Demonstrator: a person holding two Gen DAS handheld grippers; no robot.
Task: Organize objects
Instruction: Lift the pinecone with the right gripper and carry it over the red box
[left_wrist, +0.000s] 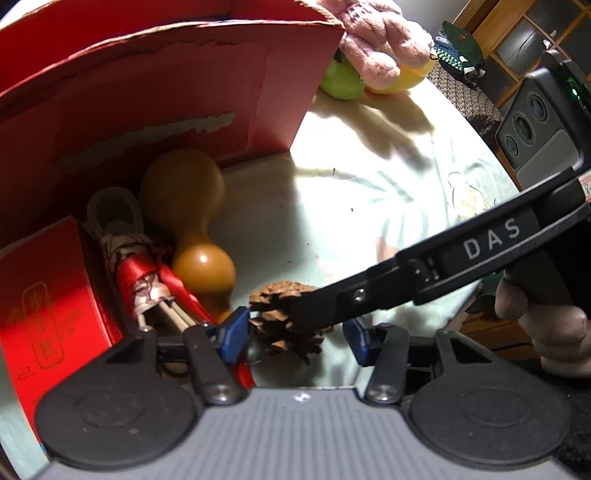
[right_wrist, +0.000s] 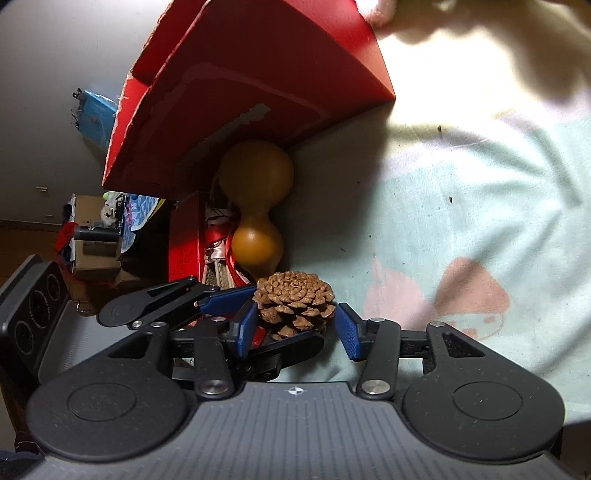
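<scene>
A brown pine cone (left_wrist: 286, 317) (right_wrist: 293, 302) lies on the pale cloth beside a tan wooden gourd (left_wrist: 188, 218) (right_wrist: 256, 206). My left gripper (left_wrist: 295, 338) is open around the cone, blue pads apart. My right gripper (right_wrist: 295, 328) is also open, with the cone between its pads; its black finger (left_wrist: 424, 277) crosses the left wrist view and covers part of the cone. A red cardboard box (left_wrist: 147, 96) (right_wrist: 258, 81) stands behind the gourd. A red bundle of sticks (left_wrist: 147, 284) and a small red box (left_wrist: 48, 302) lie left of the gourd.
A pink plush toy (left_wrist: 373, 37), a green ball (left_wrist: 340, 83) and a yellow object (left_wrist: 402, 81) sit at the far end of the cloth (right_wrist: 480, 184). A dark speaker-like unit (left_wrist: 539, 125) stands at the right. Cartons and clutter (right_wrist: 99, 229) lie on the floor at left.
</scene>
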